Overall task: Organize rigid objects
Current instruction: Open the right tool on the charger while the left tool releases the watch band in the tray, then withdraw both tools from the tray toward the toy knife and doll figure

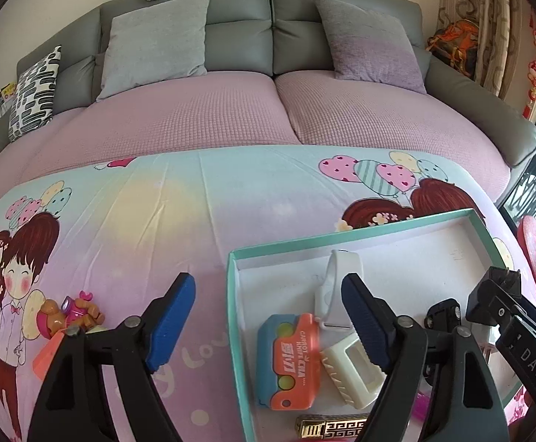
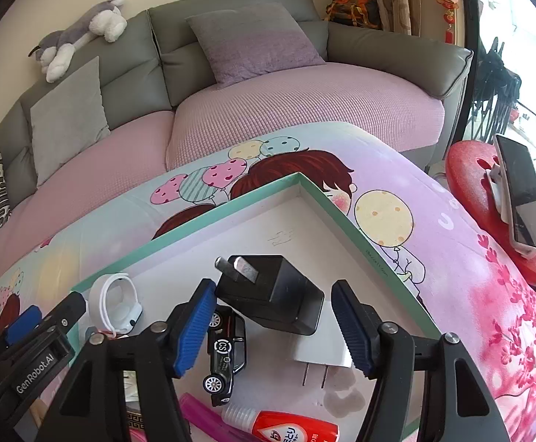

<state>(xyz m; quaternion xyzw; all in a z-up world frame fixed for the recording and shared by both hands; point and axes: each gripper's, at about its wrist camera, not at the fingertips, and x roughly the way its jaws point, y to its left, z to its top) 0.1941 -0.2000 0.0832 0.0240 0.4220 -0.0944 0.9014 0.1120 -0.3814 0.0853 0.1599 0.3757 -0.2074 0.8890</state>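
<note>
Both tools share one build. The left gripper [image 1: 268, 316] has black plastic arms shaped like open triangular frames, each hinged on a round silver pivot screw, and each ends in a blue ribbed rubber pad [image 1: 170, 326]. The right gripper [image 2: 273, 326] has the same black frames, silver screws and blue ribbed pads [image 2: 194, 331]. Beside the right gripper's frame, the other tool's black body carries white lettering reading "GenRobot.AI"; "DAS" shows on the black body in the left wrist view.
</note>
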